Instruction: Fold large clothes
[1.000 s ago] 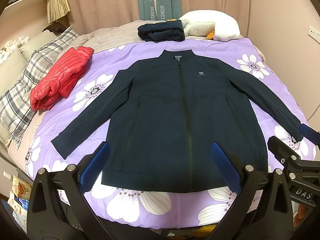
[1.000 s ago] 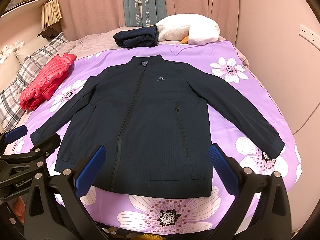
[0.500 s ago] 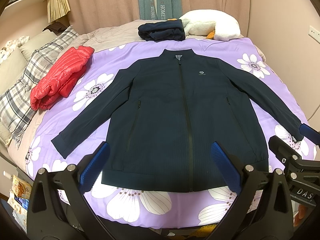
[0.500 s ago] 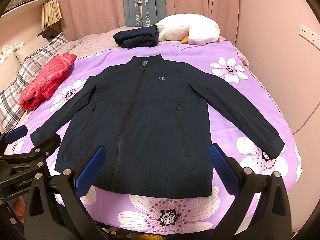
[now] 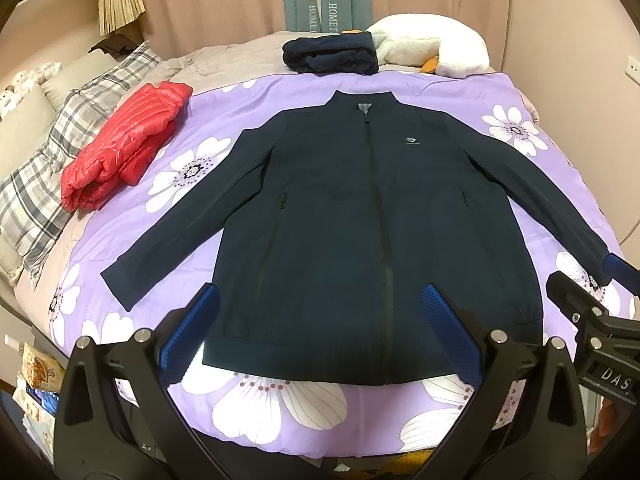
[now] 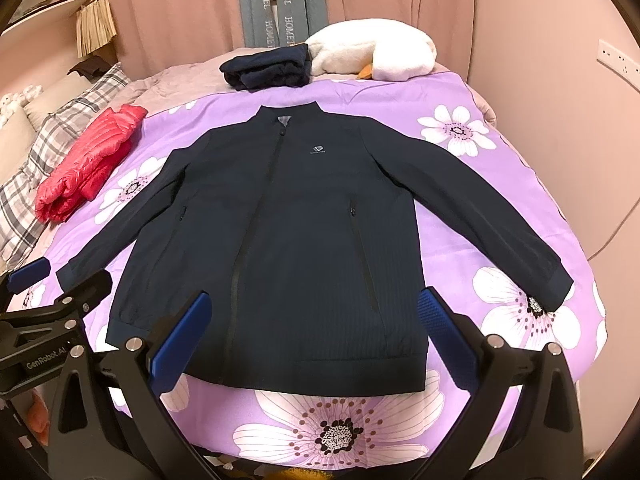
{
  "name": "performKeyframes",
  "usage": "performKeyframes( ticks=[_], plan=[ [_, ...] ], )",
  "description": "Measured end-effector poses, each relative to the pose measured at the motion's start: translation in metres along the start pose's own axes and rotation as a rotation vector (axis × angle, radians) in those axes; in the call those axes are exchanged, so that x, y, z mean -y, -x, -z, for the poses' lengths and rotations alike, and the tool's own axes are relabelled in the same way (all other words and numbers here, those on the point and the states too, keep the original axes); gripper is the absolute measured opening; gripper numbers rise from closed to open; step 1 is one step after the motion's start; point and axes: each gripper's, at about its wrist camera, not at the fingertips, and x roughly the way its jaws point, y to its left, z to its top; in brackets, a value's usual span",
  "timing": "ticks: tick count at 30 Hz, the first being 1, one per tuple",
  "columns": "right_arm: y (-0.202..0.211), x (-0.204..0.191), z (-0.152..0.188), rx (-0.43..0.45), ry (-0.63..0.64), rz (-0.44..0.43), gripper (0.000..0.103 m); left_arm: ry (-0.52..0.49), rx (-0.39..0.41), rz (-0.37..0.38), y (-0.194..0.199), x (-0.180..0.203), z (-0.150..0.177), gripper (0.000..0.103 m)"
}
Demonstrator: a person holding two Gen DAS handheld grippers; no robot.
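Both hand-held grippers idle above the hem; jacket flat, no fold begun.

Your left hand-held gripper [image 5: 320, 338] and right hand-held gripper [image 6: 312, 338] stand wide apart at the jaws, holding and touching nothing. Beyond them the navy jacket [image 5: 372, 240] lies zipped, front up, sleeves spread, on the purple floral bedspread [image 6: 500, 152]. Judged light, limp and somewhat slick: pinch the ribbed cuff [image 6: 554, 286] or hem corner, where the fabric is thickest. A red puffer jacket [image 5: 124, 142] sits clear at your left.

Pink curtains [image 5: 200, 4] hang behind the bed [image 5: 248, 46].
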Motion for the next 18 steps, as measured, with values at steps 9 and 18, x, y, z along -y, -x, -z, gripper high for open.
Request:
performKeyframes(
  ticks=[9, 18],
  plan=[
    [-0.005, 0.006, -0.004, 0.023, -0.028, -0.036, 0.102, 0.046, -0.014, 0.048, -0.012, -0.009, -0.003, 0.101],
    [0.005, 0.032, 0.001, 0.335, -0.170, -0.577, 0.102, 0.516, 0.026, 0.339, -0.073, -0.120, 0.019, 0.101]
  ],
)
